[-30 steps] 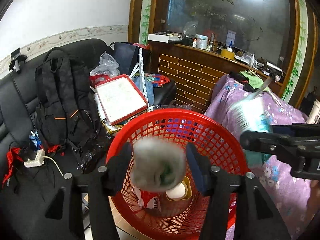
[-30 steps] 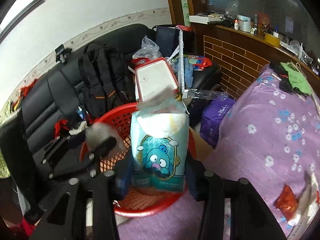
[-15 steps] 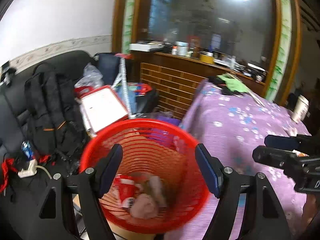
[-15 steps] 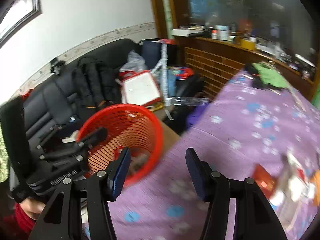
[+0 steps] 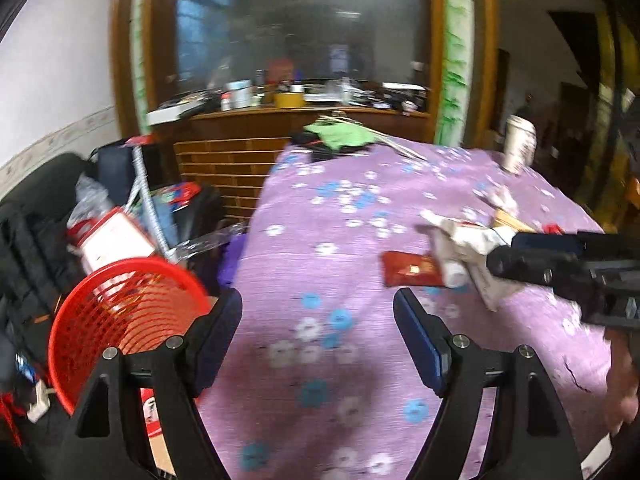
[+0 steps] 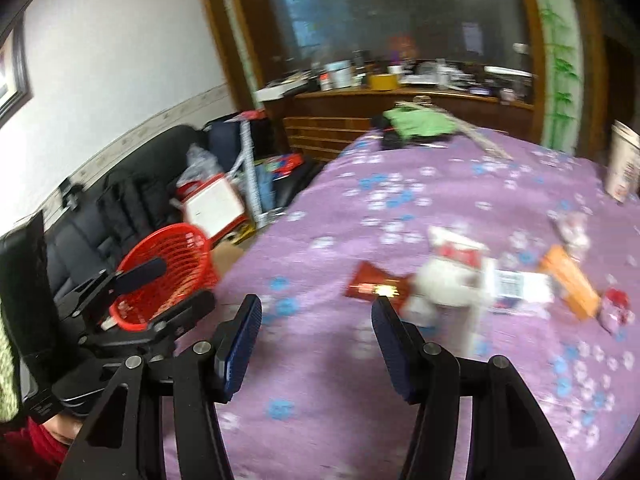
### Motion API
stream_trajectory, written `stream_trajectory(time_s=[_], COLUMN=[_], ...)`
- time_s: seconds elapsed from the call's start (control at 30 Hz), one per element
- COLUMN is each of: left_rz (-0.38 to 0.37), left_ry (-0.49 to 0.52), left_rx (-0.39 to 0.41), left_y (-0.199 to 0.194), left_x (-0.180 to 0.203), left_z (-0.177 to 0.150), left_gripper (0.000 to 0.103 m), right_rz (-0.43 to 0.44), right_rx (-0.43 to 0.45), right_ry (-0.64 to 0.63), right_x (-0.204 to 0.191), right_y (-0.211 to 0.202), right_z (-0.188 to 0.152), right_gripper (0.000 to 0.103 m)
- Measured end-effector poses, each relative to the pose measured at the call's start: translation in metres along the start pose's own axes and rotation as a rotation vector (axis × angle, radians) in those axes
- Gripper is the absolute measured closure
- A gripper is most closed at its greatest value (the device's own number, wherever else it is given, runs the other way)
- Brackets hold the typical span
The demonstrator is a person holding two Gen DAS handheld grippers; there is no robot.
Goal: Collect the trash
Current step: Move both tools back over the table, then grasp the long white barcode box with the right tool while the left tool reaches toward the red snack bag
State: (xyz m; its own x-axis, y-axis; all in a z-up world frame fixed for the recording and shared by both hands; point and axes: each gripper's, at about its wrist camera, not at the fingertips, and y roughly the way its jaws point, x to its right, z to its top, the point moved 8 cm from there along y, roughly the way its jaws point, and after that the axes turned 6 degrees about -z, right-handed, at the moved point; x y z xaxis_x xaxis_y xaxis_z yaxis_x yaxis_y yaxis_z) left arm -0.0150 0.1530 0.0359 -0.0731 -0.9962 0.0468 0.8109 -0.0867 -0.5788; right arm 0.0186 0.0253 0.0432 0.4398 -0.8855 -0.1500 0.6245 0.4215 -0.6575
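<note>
The left gripper (image 5: 318, 332) is standing released with nothing between its blue pads (image 5: 420, 340) — its jaws have just been opening wider — and only bare purple flowered tablecloth (image 5: 320, 248) is showing in the gap at the lower centre of the left wrist view. The right gripper (image 6: 316, 336) is likewise gaping and empty, its pads framing cloth at the bottom centre of its own view. Just above its right-hand fingertip the remaining trash is lying in a loose cluster at centre right: a red wrapper (image 6: 376, 286) nearest, then a crumpled white paper wad (image 6: 444, 284) touching it, a flat white carton (image 6: 516, 292) beside that, and an orange packet (image 6: 570, 286) further right. All of it is looking light and flimsy; the wad is likely to squash under the pads, so pinching its bulging middle seems safest, while the glossy wrapper is lying flat and may slip — catching it by a raised, crinkled edge looks the better hold. The carton is probably stiffer and could be taken across its narrow side. A paper cup (image 6: 624, 168) is standing upright at the far right edge. The red mesh basket (image 6: 168, 272) is sitting off the table at the left, beside a black sofa (image 6: 100, 216).
</note>
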Motion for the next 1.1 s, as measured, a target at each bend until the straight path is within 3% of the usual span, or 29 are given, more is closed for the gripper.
stream_trajectory(time_s=[0.2,0.3,0.43,0.57,0.63,0.7,0.8,1.0,1.1], left_rz=[-0.055,-0.090,-0.125,-0.130,-0.138,-0.153,-0.159,-0.210,-0.250], left_ry=[0.086,0.106,0.122,0.123,0.131,0.142,0.152,0.119,0.099], left_rx=[-0.010,-0.040,-0.074,-0.092,-0.104,-0.114,-0.120,-0.171,-0.217], left_y=[0.006,0.014,0.025,0.035,0.041,0.046,0.054,0.092,0.119], left_x=[0.037,0.047,0.054,0.054,0.054,0.055,0.054,0.059,0.063], left_z=[0.005,0.005,0.007,0.009,0.009,0.011,0.016,0.030,0.032], left_gripper=[0.026,0.026,0.023,0.021,0.021,0.021,0.017,0.017,0.017], right_rz=[-0.136,-0.137,-0.115,-0.115,-0.131,-0.131,-0.139,-0.146,-0.081], right_rx=[-0.014,-0.063,-0.135,-0.194,-0.215,-0.230,-0.201,-0.048,0.051], right_ry=[0.116,0.173,0.200,0.190,0.200,0.209,0.216,0.263,0.295], right_x=[0.081,0.107,0.112,0.108,0.113,0.117,0.125,0.150,0.158], right_y=[-0.003,0.008,0.034,0.062,0.073,0.078,0.072,0.047,0.038], right_z=[-0.007,-0.011,-0.019,-0.024,-0.028,-0.033,-0.032,-0.020,-0.014], right_gripper=[0.041,0.041,0.042,0.064,0.067,0.085,0.089,0.089,0.089])
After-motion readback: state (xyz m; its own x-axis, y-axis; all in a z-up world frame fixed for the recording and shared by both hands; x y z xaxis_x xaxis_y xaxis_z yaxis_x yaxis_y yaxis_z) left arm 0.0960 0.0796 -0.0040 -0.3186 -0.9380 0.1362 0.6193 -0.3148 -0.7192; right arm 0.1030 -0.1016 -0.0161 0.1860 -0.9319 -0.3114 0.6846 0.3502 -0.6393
